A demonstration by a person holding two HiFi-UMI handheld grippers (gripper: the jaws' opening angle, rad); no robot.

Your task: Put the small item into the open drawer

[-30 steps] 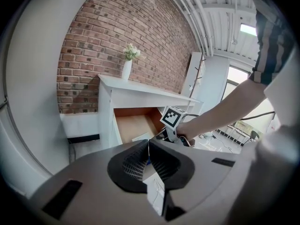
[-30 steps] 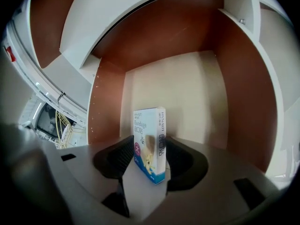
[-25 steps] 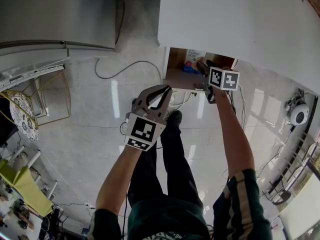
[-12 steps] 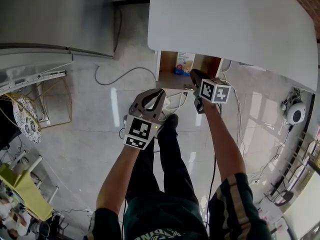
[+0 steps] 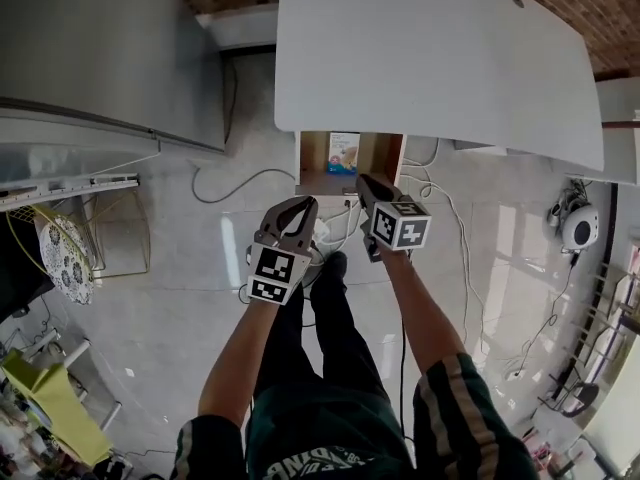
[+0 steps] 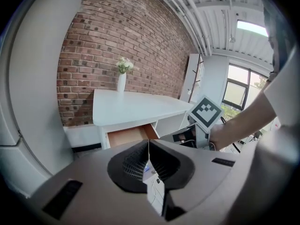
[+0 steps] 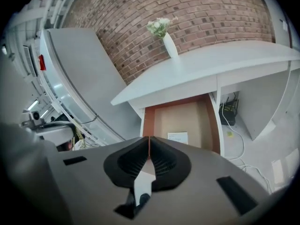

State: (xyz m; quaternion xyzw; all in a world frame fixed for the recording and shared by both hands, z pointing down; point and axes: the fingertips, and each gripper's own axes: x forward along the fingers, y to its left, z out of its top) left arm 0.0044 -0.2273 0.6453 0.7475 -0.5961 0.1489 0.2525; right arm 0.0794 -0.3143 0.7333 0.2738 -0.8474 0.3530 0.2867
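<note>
— The right tongs (image 5: pixel 363 182) just snapped closed on nothing and lifted back from the drawer (image 5: pixel 301 164).
— So the packet (image 5: pixel 343 152) is in (flat, printed, lying on smooth brown board), under the matte white counter's (image 5: pixel 430 58) front edge. The left tongs (image 5: pixel 305 206) are closed too: 2 empty tongs.

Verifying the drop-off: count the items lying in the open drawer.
1: a small flat packet lies on the floor of the open drawer, near its middle. The drawer's rear, tucked under the desk, could hide more.
</note>
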